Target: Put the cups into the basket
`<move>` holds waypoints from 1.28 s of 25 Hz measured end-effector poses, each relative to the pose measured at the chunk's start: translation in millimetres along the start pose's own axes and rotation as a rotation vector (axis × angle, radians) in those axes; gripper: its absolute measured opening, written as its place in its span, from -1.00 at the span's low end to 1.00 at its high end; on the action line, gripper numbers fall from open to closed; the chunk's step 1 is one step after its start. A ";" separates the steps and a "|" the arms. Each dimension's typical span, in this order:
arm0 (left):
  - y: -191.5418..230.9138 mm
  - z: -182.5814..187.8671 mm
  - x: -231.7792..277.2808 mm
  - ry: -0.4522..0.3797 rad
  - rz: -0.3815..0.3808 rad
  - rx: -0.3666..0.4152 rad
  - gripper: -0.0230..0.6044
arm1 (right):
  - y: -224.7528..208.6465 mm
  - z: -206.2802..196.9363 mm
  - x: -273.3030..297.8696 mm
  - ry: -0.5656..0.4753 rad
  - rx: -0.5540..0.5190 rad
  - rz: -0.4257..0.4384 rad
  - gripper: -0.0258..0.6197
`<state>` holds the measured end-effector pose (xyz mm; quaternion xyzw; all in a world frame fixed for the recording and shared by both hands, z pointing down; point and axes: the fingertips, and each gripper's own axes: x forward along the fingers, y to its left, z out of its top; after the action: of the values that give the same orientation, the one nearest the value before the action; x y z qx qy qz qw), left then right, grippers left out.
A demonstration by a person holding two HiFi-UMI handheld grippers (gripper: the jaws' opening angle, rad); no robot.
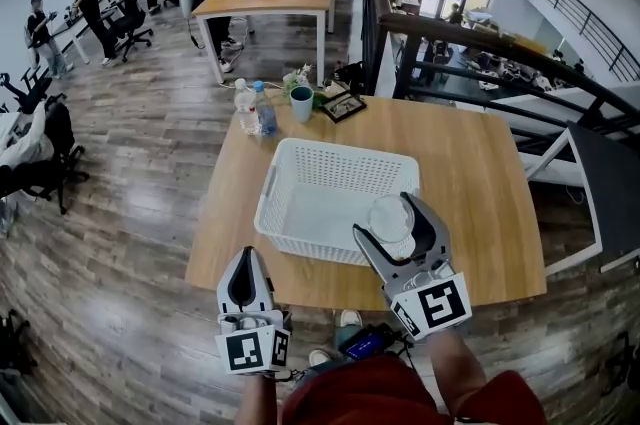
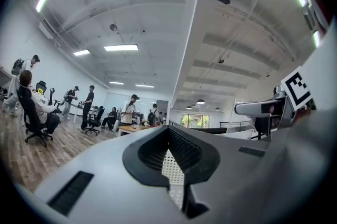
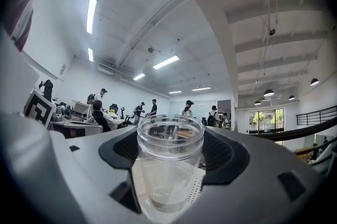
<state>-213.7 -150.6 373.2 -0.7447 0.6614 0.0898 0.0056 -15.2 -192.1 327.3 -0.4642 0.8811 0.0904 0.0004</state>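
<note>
- Wooden table [image 1: 490,183]: the biggest thing in front of me. Its right half is bare, wide room there. There is a narrower bare strip left of the basket, and only a thin margin between the basket and the near edge.
- White mesh basket [image 1: 335,168]: sits mid-table, slightly left. Its floor is empty apart from the near right corner, where my right tool is.
- Far edge, left of centre, is crowded: two plastic bottles [image 1: 255,108], a teal cup [image 1: 302,103] just right of them, then a dark-framed flat item [image 1: 343,106]. All are well apart from the basket's far rim.
- Right gripper [image 1: 386,216]: reaches over the basket's near right corner. The jaws are spread about one cup wide and pinch a clear cup [image 3: 169,159] by its sides, mouth up. Basket mesh shows behind and under it. I cannot tell whether its base touches the basket floor.
- Left gripper [image 1: 247,259]: at the table's near edge, left of the basket's near left corner, touching nothing. The jaws are pressed together at the tips with nothing between, and mesh shows through the slit.
</note>
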 end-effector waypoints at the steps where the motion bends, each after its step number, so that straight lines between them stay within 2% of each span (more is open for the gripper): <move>1: -1.4 -0.7 3.9 -0.001 0.003 0.002 -0.93 | -3.7 -2.3 2.7 0.000 0.004 0.004 0.18; 21: -27.3 -11.6 83.6 0.032 0.063 0.038 -0.93 | -72.6 -43.7 61.2 0.023 0.082 0.083 0.18; 32: -26.7 -16.0 105.0 0.049 0.087 0.041 -0.93 | -81.6 -61.5 85.7 0.049 0.113 0.119 0.18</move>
<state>-173.9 -252.7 371.2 -0.7169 0.6948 0.0581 0.0008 7.9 -317.1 367.5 -0.4123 0.9106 0.0291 -0.0005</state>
